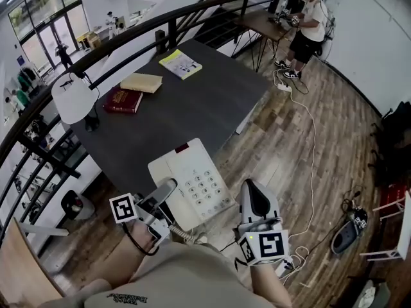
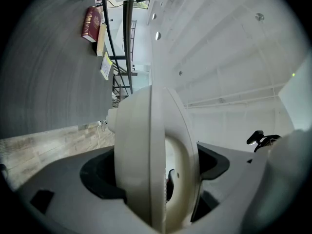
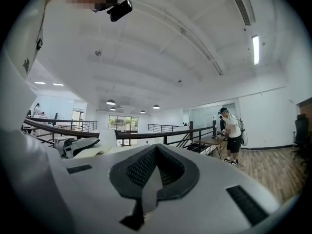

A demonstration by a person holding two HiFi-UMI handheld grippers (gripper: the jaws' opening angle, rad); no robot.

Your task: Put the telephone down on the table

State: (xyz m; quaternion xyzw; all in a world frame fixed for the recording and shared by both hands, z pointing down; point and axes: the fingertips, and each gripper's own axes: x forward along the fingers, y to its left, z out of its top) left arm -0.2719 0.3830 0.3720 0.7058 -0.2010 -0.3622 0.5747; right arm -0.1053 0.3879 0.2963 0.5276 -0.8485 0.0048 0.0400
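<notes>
One telephone (image 1: 192, 172) (cream, push-button)

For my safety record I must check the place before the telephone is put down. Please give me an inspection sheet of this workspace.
Surface: dark table, bare in its middle.
Job's things: cream telephone at the table's near edge; whether it rests there cannot be told.
Clutter: red book, tan book, yellow booklet and white lamp, all far from the telephone.
Grippers: left gripper shut on the telephone; right gripper shut, empty, beside it.
Cables: coiled cord at the telephone's near end; white cable across the wooden floor.
Surroundings: railing behind the table; a person at a far desk.
</notes>
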